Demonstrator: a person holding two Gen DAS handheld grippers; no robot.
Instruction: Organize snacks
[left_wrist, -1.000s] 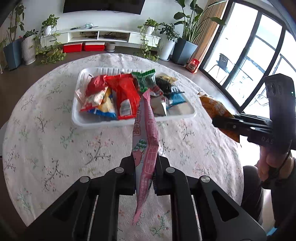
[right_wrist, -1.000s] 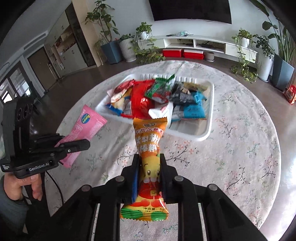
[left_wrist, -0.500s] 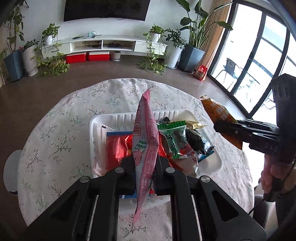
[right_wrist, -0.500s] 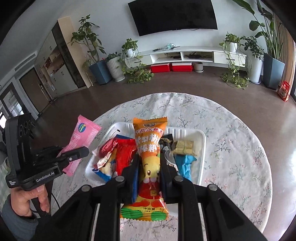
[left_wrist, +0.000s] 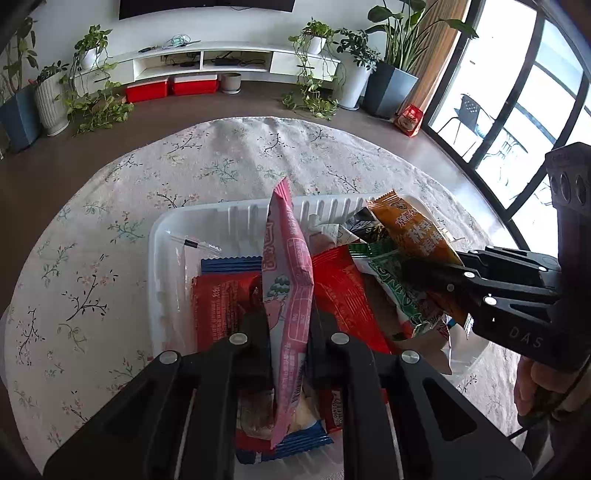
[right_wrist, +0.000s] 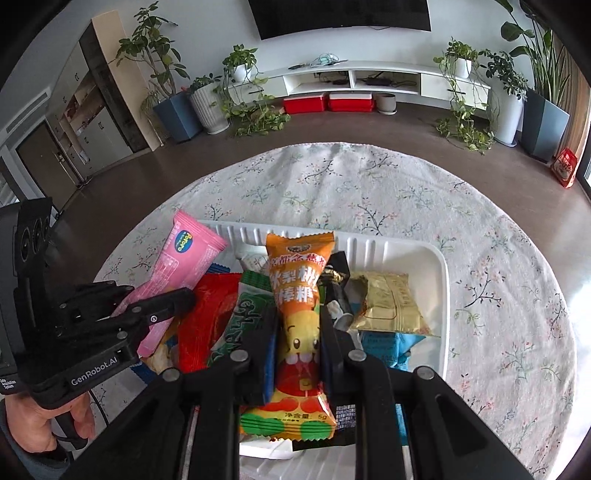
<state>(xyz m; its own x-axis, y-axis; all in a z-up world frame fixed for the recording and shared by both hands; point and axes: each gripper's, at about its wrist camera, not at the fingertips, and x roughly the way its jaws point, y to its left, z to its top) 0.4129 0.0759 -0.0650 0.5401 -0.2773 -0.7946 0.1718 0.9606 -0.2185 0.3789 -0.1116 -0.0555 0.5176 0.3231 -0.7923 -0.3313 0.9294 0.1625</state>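
Currently both snacks are held over the white ribbed plastic tray (left_wrist: 236, 216), which sits on the round floral-cloth tabletop (left_wrist: 110, 221) and is already crowded with packets. The left tongs (left_wrist: 288, 328) are pinched on the long pink foil snack packet (left_wrist: 288, 266), gripped low on its length, its top end standing up over the tray's middle. The right tongs (right_wrist: 297, 332) are pinched on the orange cartoon-face candy packet (right_wrist: 297, 295), likewise above the pile.

For a clean drop, judged from this: each packet is best lowered until it is just over a bare or flat spot before the tongs are spread, so nothing slides off the heap. The pink packet is better laid flat lengthwise than released upright, since it would probably topple. The two tongs are close together here, so releases are best staggered to avoid a clash. The gold foil packet (right_wrist: 386, 299) and the red foil packet (left_wrist: 221, 299) should not be nudged over the rim.

Hard to tell: the tray's near edge is covered by the tongs' bodies in both views; the packets' height above the pile cannot be judged. Lower layers of snacks are buried. Only parts of the person's hands are seen at the frame edges.
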